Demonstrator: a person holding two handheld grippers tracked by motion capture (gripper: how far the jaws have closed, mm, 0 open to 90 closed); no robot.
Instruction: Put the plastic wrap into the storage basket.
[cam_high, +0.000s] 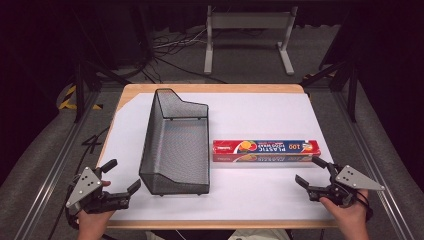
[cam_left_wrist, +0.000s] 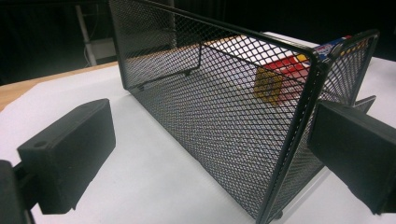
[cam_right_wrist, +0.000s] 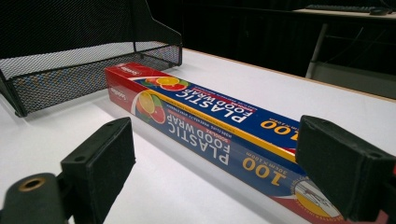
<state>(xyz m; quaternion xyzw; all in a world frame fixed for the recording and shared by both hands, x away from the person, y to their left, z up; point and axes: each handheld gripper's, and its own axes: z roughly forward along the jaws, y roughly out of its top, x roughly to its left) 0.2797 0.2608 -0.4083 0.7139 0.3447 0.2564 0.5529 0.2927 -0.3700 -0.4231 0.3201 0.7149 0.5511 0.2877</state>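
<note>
A long red and blue box of plastic food wrap (cam_high: 266, 150) lies flat on the white sheet, just right of a black wire-mesh basket (cam_high: 176, 145). My right gripper (cam_high: 311, 172) stands open near the box's right end, a little short of it; in the right gripper view the box (cam_right_wrist: 210, 126) runs between and beyond the two black jaws of that gripper (cam_right_wrist: 224, 172). My left gripper (cam_high: 122, 175) is open at the table's front left corner, by the basket's near left corner. The left gripper view looks at the basket's mesh wall (cam_left_wrist: 224, 116) from close up, with the left gripper (cam_left_wrist: 210, 154) empty.
The white sheet (cam_high: 260, 192) covers most of a wooden table (cam_high: 210, 88). Bare sheet lies behind the box and along the front edge. A metal stand (cam_high: 247, 37) and cables are on the floor beyond the table.
</note>
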